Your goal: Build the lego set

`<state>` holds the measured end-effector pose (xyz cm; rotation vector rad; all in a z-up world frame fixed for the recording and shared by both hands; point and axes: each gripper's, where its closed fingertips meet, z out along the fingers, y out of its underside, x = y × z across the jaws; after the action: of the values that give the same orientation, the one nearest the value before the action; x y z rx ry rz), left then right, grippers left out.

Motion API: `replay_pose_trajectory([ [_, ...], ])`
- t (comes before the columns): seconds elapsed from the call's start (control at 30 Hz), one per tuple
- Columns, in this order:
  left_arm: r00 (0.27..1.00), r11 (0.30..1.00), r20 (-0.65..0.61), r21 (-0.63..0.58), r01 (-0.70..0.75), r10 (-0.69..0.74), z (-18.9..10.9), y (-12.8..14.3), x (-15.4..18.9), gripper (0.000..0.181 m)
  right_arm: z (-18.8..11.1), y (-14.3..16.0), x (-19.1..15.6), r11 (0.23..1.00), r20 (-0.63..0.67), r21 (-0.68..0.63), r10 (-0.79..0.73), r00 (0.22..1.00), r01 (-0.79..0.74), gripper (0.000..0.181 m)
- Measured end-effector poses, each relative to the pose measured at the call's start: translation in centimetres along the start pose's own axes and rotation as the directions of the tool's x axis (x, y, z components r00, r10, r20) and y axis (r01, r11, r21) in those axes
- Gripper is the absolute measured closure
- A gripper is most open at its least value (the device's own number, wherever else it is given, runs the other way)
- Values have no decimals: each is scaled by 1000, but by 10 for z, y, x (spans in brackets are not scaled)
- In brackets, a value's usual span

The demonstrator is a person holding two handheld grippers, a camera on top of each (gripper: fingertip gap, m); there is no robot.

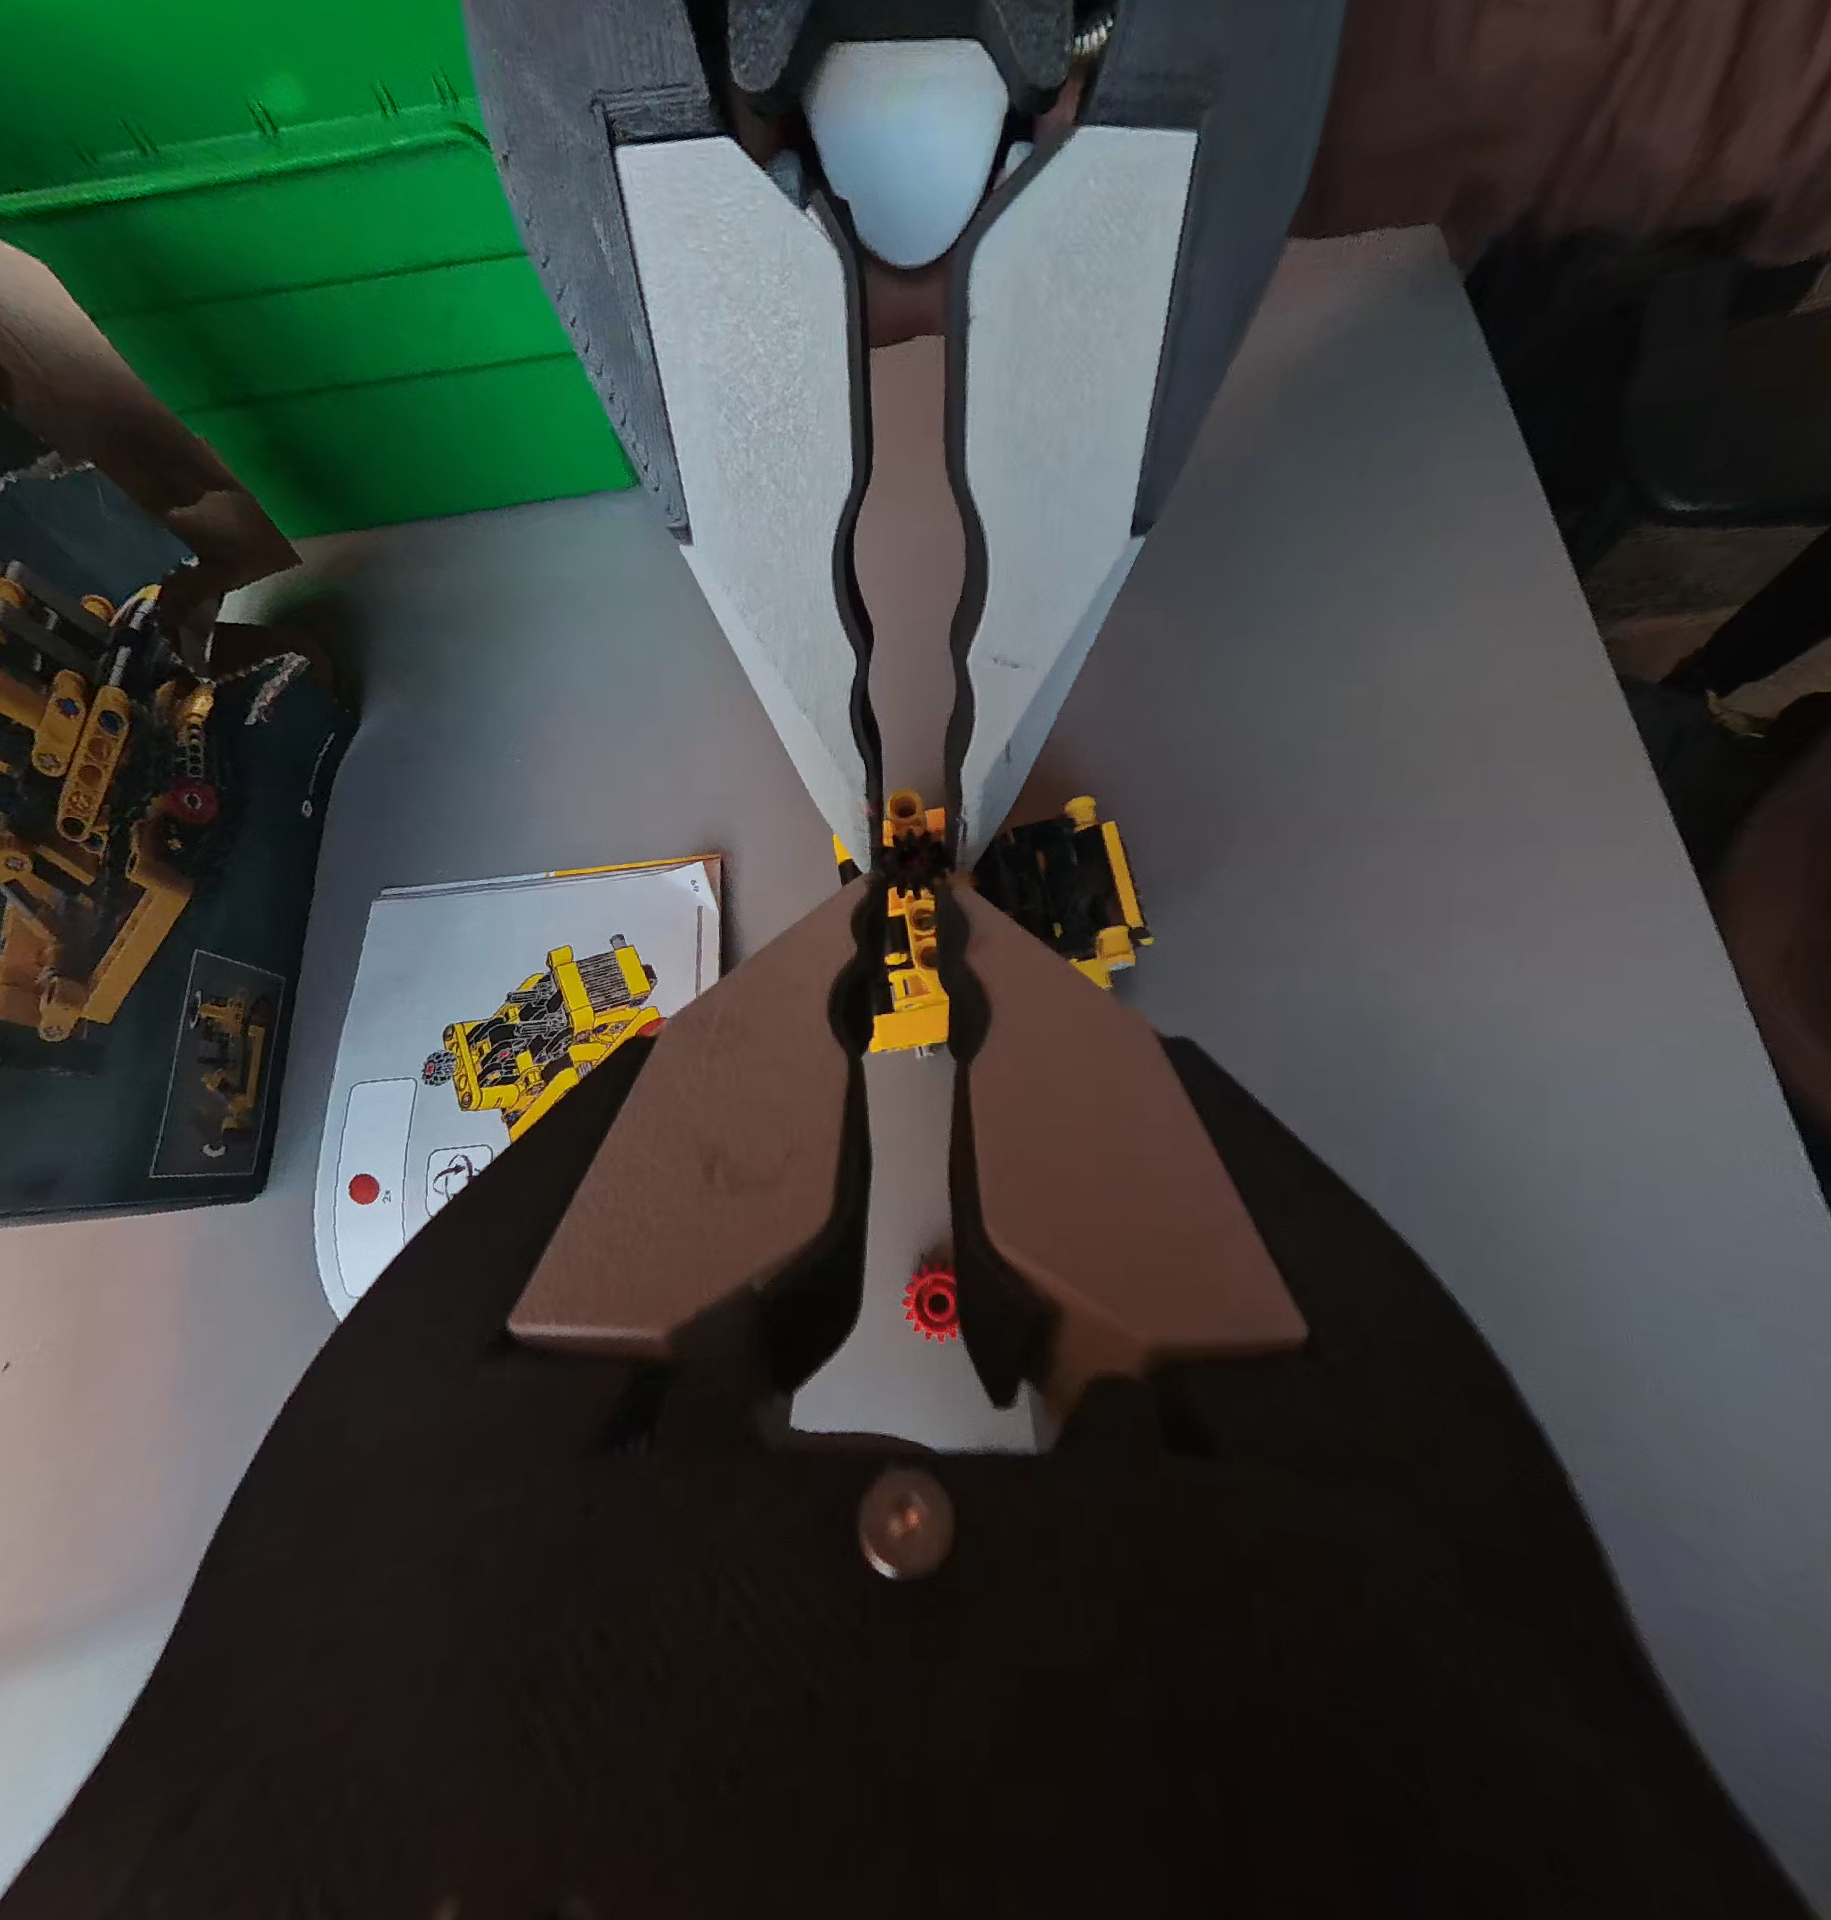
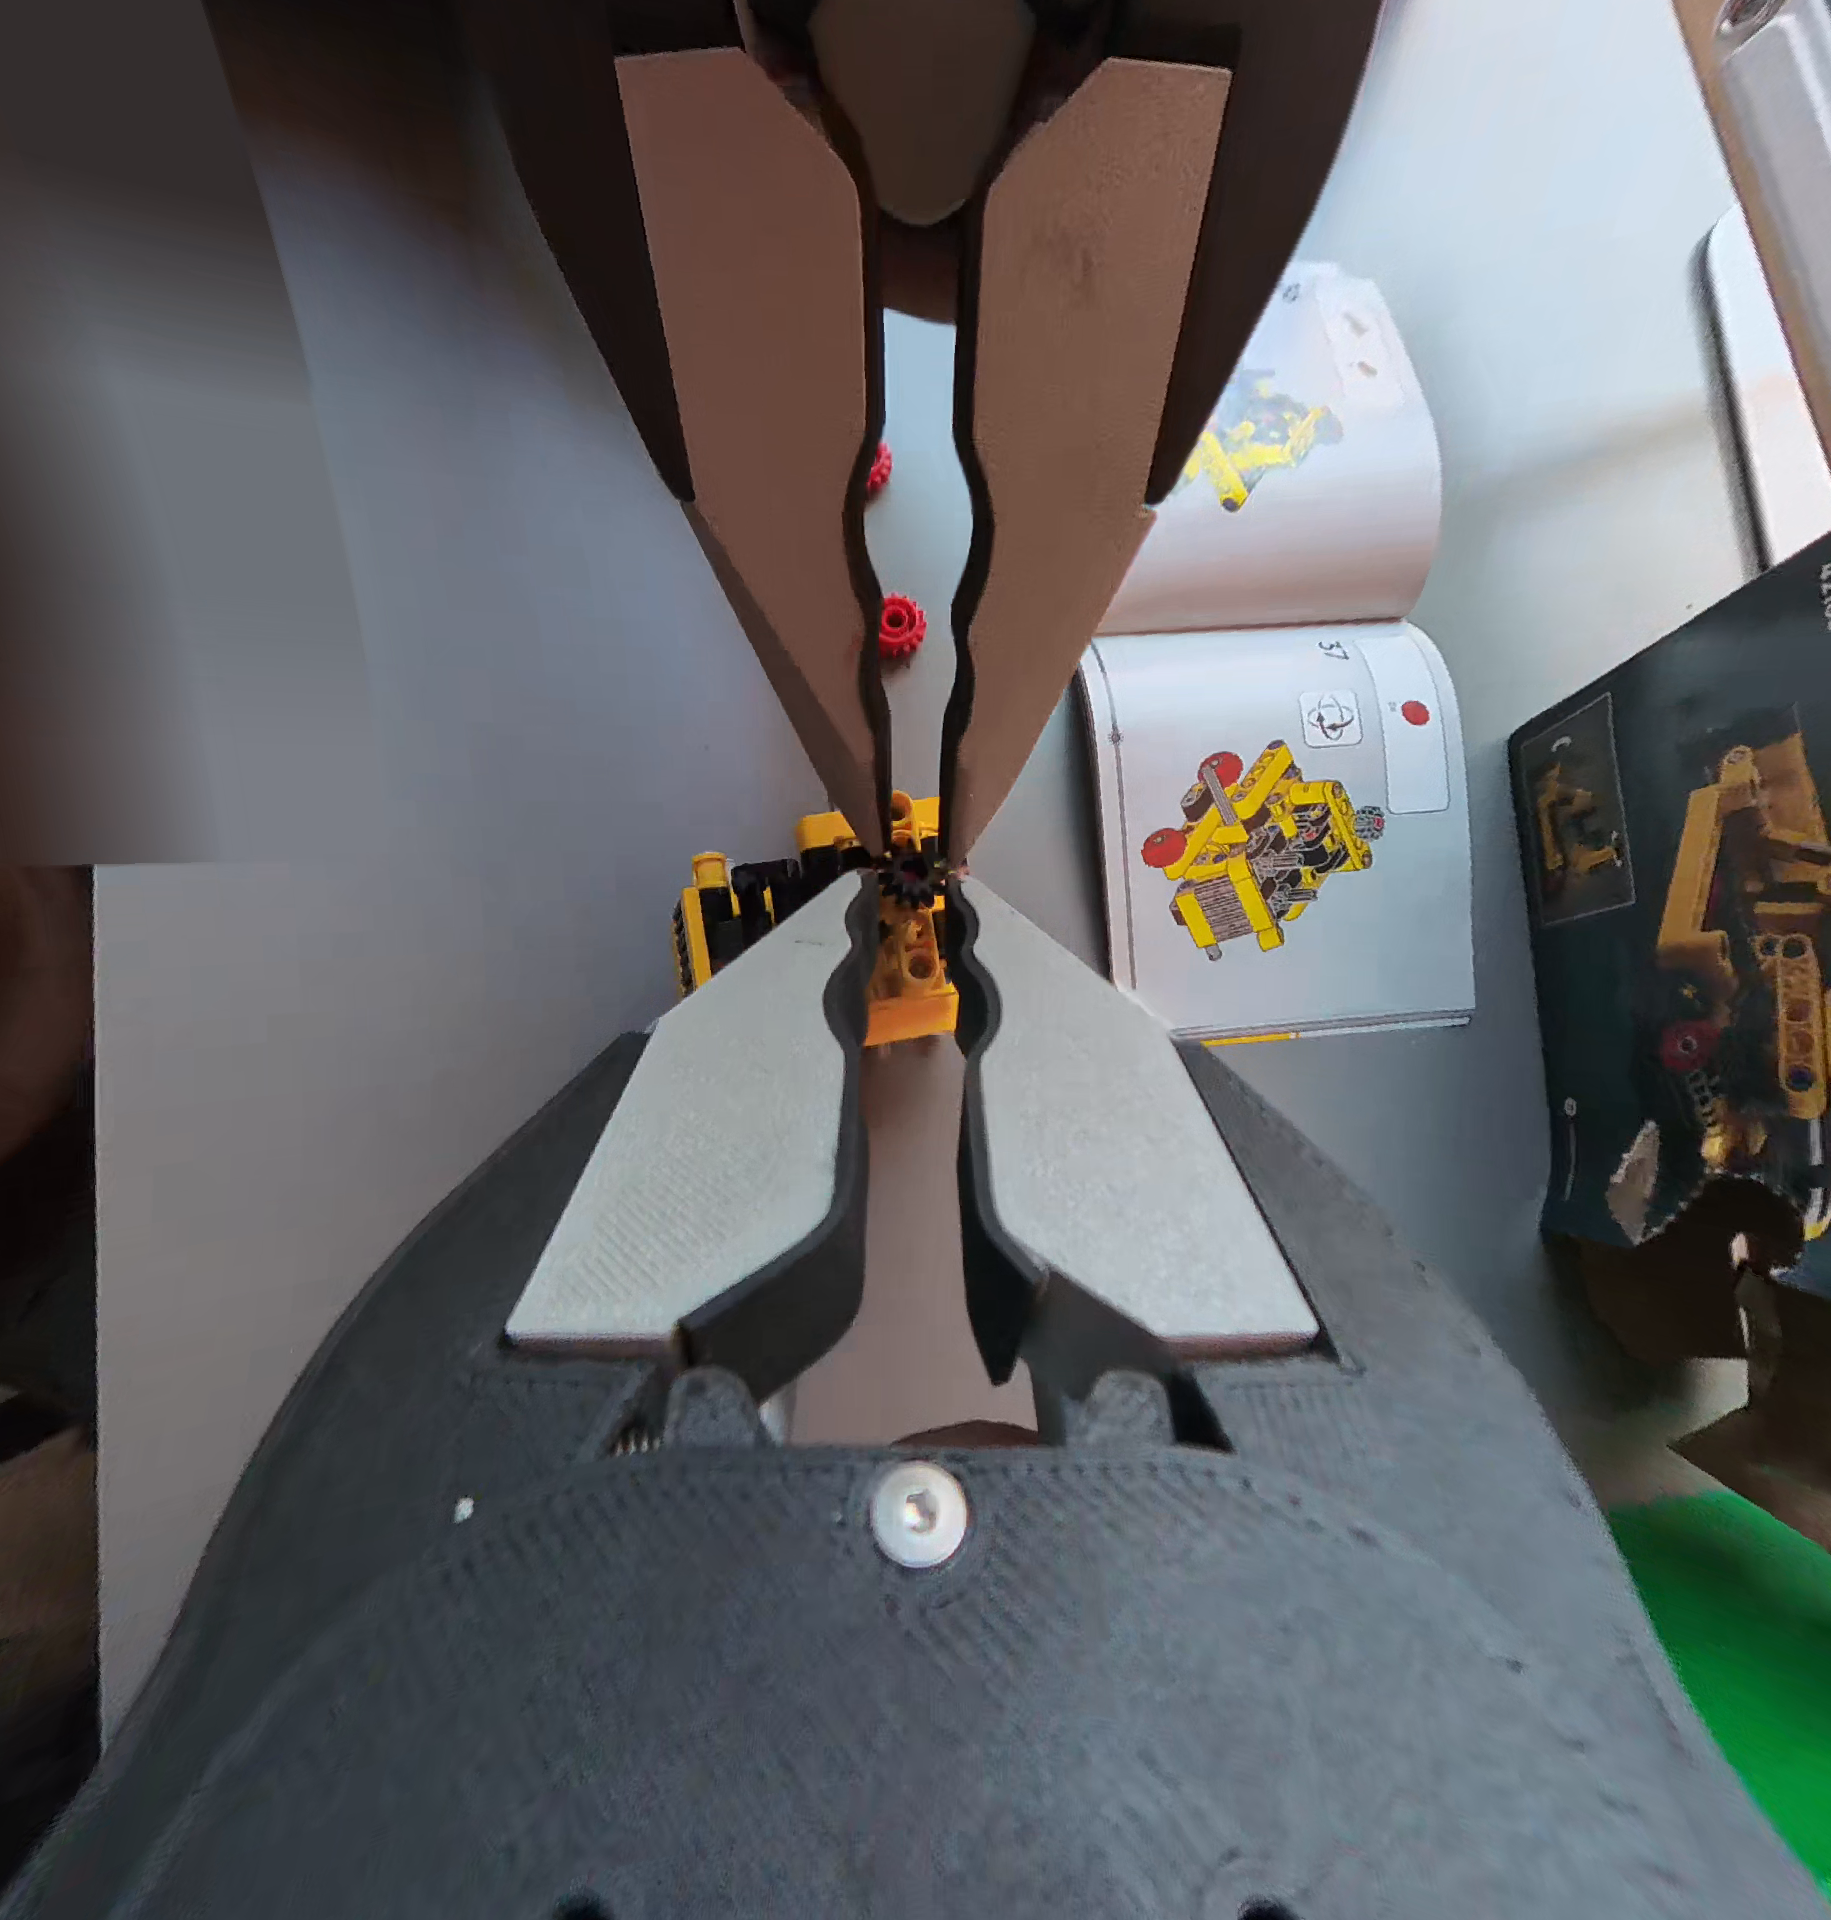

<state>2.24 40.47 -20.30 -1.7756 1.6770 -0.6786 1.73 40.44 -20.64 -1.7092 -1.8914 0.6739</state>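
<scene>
Left tongs point(image 1: 911, 883): brown, tips nearly together, pinching yellow model point(image 1: 916, 966).
Right tongs point(image 2: 911, 883): grey, tips meet opposite, grip unclear.
Red gear point(image 1: 932, 1299): loose on worktop point(image 1: 1410, 831).
Booklet point(image 2: 1295, 831): open, beside model.

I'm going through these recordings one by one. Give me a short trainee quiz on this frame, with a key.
1. True or false: the instruction booklet lies closed on the table.
2. What colour are the loose gears lying on the table? A) blue B) red C) green
3. Fill in: the left gripper and the right gripper meet tip to tip at the ____ Lego model.

Key: 1 false, it lies open. 2 B. 3 yellow.
</scene>
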Motion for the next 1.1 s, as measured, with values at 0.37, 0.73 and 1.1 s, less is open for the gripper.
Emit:
replay_pose_trajectory([
  [0.37,1000,999,22,-32,15,-15,-1,1,-2,164,1,0,-3,997,-3,-79,-6,1000,5,172],
  [0.73,1000,998,0,-61,7,-7,6,7,2,173,3,-1,-2,996,8,-93,4,1000,-3,172],
  [1.1,1000,997,-7,-74,4,-5,3,8,4,170,5,-3,-4,995,1,-100,11,1000,-11,172],
])
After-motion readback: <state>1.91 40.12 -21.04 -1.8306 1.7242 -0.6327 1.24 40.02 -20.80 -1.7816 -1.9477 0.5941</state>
